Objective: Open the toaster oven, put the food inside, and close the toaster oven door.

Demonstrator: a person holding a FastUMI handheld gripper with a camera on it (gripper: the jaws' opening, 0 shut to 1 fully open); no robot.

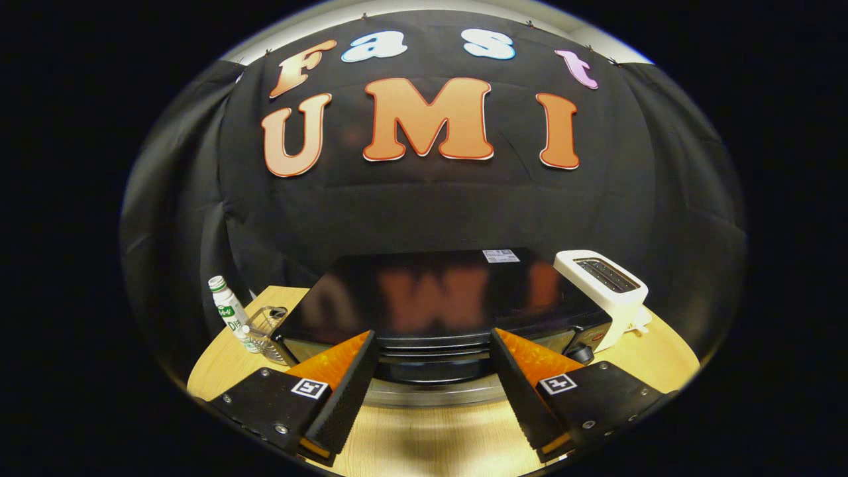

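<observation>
**Oven dead ahead, door closed**

I find the black glossy-topped toaster oven [437,305] straight ahead of my gripper [434,361], its long axis lying crosswise to the fingers and its door apparently closed. The jaws stand wide apart, holding nothing, framing the oven's front top edge. No food identifiable from here.

wall: black cloth, draped behind | ceiling: pale strip above cloth | desk [662,358]: light wood, softly lit
</observation>
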